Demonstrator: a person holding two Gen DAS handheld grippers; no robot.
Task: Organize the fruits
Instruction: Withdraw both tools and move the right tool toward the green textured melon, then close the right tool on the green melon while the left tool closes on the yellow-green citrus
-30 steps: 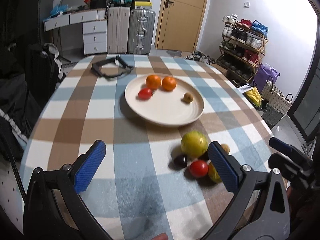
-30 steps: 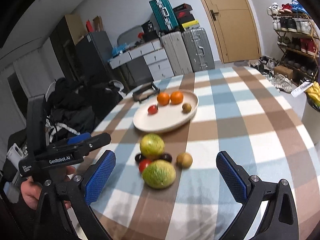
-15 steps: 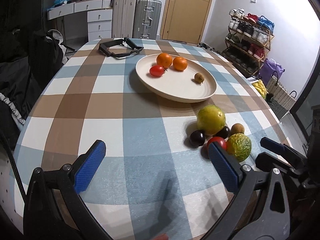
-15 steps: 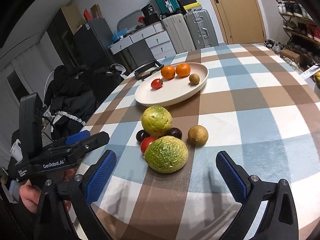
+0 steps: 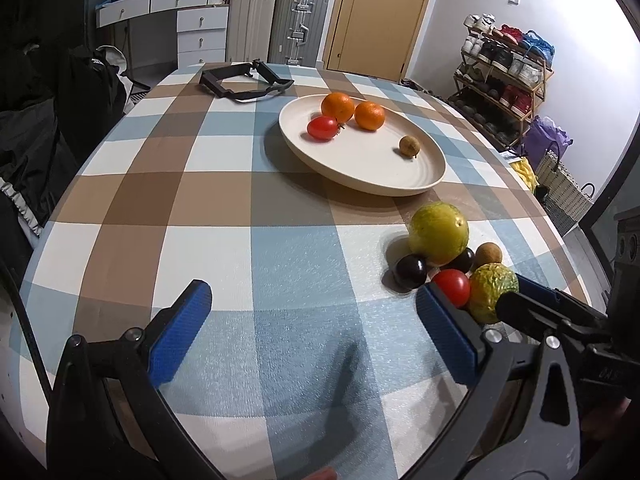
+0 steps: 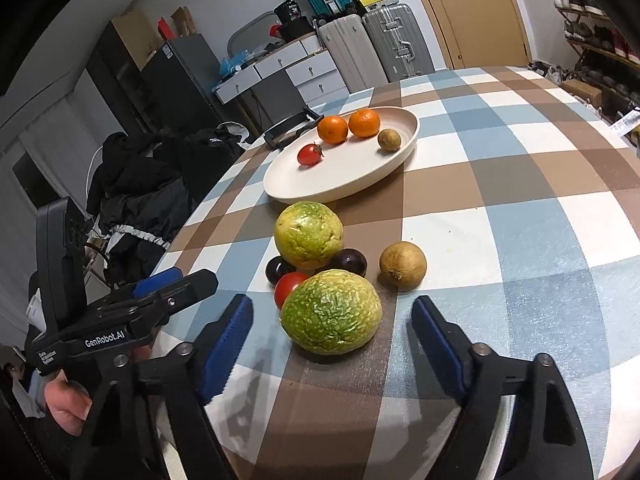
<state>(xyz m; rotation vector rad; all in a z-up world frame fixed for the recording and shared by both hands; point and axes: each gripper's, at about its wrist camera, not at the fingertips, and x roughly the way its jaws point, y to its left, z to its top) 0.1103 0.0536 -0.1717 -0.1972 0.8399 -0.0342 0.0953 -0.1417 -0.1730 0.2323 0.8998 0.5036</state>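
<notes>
Right gripper (image 6: 332, 338) spread wide, empty, straddling the wrinkled green fruit (image 6: 331, 312); left gripper (image 5: 316, 324) also spread, empty, left of the pile. Risk: the wrinkled green fruit touches the red tomato (image 6: 289, 286), so clamping may scatter the round pile. Plate (image 6: 360, 178) beyond holds two oranges (image 6: 348, 126), a tomato, a small brown fruit.

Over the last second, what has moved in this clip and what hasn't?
The right tongs have closed in on the wrinkled green fruit, which now sits between the open jaws, not yet gripped. The left tongs have shifted too, open and empty. The fruit pile and the plate with its four fruits have not moved.
</notes>
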